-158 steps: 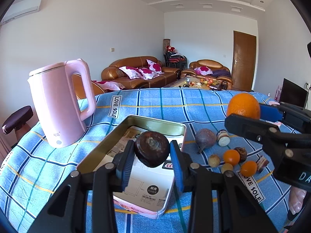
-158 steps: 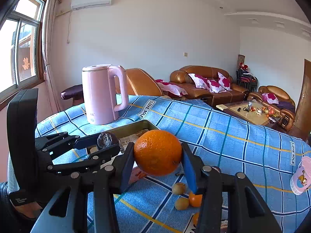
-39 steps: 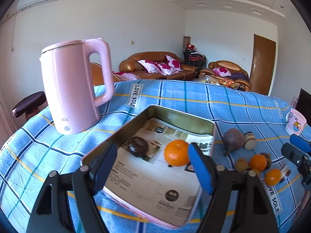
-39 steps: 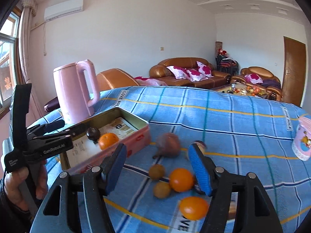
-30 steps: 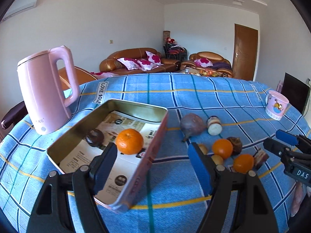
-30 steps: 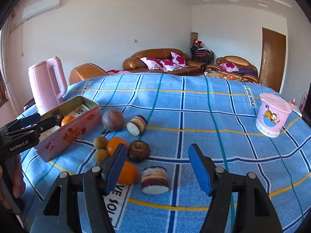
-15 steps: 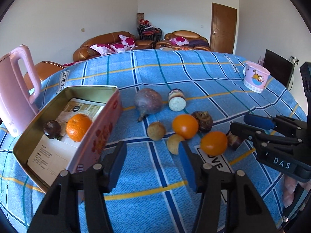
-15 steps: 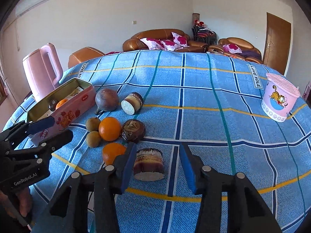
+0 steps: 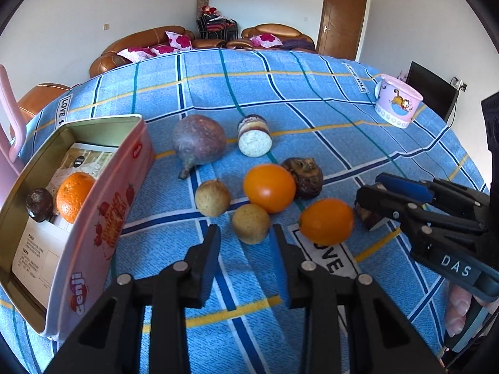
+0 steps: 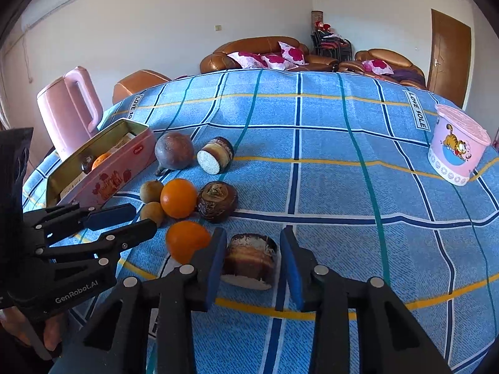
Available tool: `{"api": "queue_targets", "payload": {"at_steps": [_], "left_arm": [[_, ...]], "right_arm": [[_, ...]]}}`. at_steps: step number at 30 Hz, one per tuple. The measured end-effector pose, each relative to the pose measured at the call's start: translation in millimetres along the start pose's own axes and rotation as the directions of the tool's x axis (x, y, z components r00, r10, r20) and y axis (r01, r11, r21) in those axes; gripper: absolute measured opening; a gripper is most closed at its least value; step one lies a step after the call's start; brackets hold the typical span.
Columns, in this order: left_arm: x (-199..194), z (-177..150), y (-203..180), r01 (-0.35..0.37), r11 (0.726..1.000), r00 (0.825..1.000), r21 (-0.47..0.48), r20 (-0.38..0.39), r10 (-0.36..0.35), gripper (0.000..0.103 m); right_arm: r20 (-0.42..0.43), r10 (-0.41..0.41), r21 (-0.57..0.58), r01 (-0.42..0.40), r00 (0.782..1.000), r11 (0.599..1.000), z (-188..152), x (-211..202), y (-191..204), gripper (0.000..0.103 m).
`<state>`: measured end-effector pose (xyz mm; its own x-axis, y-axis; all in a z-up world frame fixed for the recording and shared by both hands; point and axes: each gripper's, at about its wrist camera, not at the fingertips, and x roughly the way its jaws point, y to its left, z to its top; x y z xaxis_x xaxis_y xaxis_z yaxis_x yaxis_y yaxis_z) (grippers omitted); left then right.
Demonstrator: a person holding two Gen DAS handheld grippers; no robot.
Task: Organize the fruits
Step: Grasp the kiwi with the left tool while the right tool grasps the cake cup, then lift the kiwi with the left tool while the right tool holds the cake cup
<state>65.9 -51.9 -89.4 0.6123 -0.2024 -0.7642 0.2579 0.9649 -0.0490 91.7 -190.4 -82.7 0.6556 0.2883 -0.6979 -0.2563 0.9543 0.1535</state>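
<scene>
In the left wrist view, a pink tin [image 9: 103, 218] sits at nine o'clock on the blue checked tablecloth [image 9: 280, 93], a sliver of the pink kettle [image 9: 7, 118] behind it at the frame edge. Inside the tin lie a dark round fruit [image 9: 39, 200] and, touching it at its three o'clock, an orange [image 9: 74, 196]. Outside the tin, toward the centre, a large purple round fruit with a stub of stem [image 9: 198, 143] lies beside a cut cylinder piece showing a white face [image 9: 254, 139] at its three o'clock. Nearer the camera, two small tan fruits [image 9: 212, 198] [image 9: 251, 223] flank a loose orange [image 9: 269, 187], which touches a wrinkled dark brown fruit [image 9: 303, 177] at its three o'clock. A second loose orange [image 9: 326, 221] sits at five o'clock of the first.

The left gripper [image 9: 246, 243] is at six o'clock, its jaws apart and holding nothing; the nearer tan fruit sits just beyond the gap between the tips. A pink cartoon cup [image 9: 397, 104] stands well apart at two o'clock.

In the right wrist view, the right gripper [image 10: 252, 257] is at six o'clock with its jaws apart on either side of a brown banded cut piece [image 10: 251, 260] lying on the cloth. The blue pads [image 10: 215, 261] are near its sides, but I cannot tell whether they touch.
</scene>
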Motion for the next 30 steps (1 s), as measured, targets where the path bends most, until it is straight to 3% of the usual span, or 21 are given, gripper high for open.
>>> {"api": "queue_targets", "payload": {"at_steps": [3,6,8,16,30], "left_arm": [[6,3,-2,0.011,1.0,1.0,0.011,-0.027,-0.011,0.035],[7,4,-2,0.017,1.0,1.0,0.011,-0.022,-0.017,0.035],[7,4,1,0.03,1.0,0.999,0.001,-0.019,-0.03,0.027],[0,2,10,0.061,0.997,0.998,-0.037,0.017,-0.06,0.027],[-21,-1,17,0.035,0.997,0.992,-0.063,0.125,-0.027,0.027]], "right_arm": [[-0.008,-0.01,-0.009,0.009,1.0,1.0,1,2,2,0.037],[-0.019,-0.014,0.005,0.014,1.0,1.0,3,6,0,0.037],[-0.039,0.001,0.042,0.001,0.999,0.999,3,10,-7,0.037],[-0.068,0.024,0.077,-0.019,0.997,0.997,2,16,-13,0.037],[0.072,0.066,0.022,-0.068,0.995,0.997,2,-11,-3,0.037]]}}
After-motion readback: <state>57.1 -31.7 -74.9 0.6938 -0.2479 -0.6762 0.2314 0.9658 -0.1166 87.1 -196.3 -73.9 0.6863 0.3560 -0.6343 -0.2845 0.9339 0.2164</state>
